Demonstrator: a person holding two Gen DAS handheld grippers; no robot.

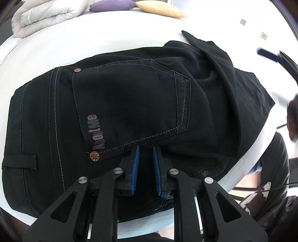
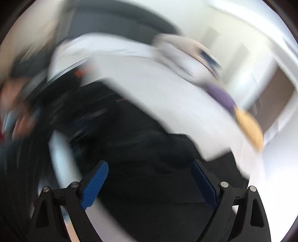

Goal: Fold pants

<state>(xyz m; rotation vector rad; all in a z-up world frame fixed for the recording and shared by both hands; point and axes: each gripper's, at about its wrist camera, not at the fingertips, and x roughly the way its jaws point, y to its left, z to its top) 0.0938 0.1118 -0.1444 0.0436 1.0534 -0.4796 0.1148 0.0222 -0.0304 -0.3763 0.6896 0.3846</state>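
Black pants [image 1: 130, 104] lie spread on a white bed [image 1: 111, 41], back pocket [image 1: 130, 104] up, filling the middle of the left wrist view. The left tool [image 1: 145, 154] sits at 6 o'clock from the pocket, its blue pads [image 1: 135, 167] drawn narrow, tips at the pocket's lower seam; whether cloth is pinched between them cannot be told. Pink lettering along the pocket edge reads "AboutMe" [image 1: 95, 132], with a round rivet [image 1: 95, 156] bearing a flag design just below it and a smaller copper rivet [image 1: 77, 70] at the pocket's top corner. A belt loop [image 1: 20, 160] shows at 9 o'clock. At 12 o'clock lie a folded white duvet [image 1: 42, 14], a purple cushion [image 1: 111, 4] and a yellow cushion [image 1: 160, 10]. The right tool [image 2: 150, 178] stands wide, nothing between its pads, above the dark cloth of the pants [image 2: 130, 130]. That view is heavily smeared; a hand at 9 o'clock is only a blur. In the left view the right tool's streak at 3 o'clock is cut off.
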